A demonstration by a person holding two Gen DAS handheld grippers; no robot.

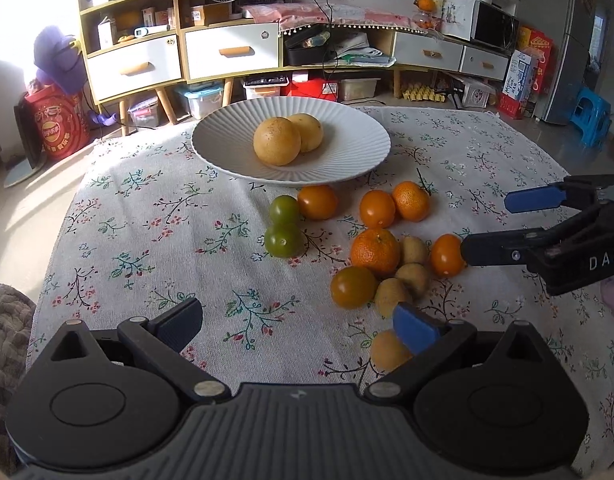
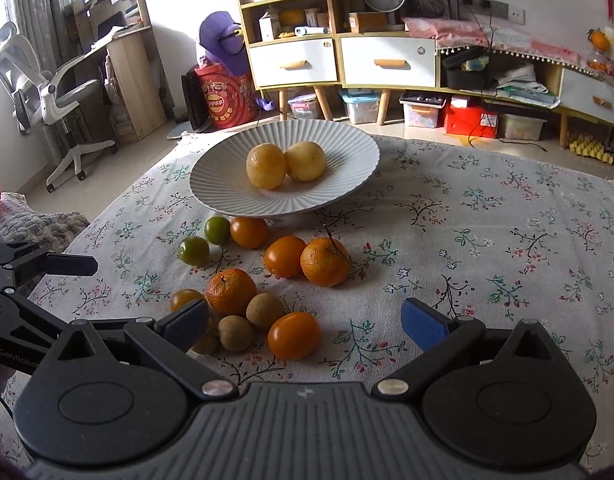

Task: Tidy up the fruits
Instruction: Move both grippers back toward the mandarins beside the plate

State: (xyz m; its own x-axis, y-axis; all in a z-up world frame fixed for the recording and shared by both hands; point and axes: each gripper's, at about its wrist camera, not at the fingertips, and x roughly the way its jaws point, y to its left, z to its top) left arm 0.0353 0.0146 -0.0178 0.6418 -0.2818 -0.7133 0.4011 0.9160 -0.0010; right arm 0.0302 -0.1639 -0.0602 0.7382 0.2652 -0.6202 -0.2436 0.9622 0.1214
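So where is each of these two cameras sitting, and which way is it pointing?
Left wrist: on the left gripper, facing the plate across the table; its own fingers are spread, and the right gripper enters at right.
Right wrist: on the right gripper, same heading; the left gripper shows at left.
Shared: plate, two yellow fruits, loose fruit on the floral cloth.

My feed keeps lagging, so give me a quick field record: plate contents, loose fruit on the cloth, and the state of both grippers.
plate: white ribbed plate at the far side of the tablecloth
on plate: two yellow fruits, touching
loose fruit: two green tomatoes, orange tomatoes and mandarins, small brown fruits, all on the cloth in front of the plate
left gripper: open, holding nothing
right gripper: open, holding nothing, orange tomato between its fingers
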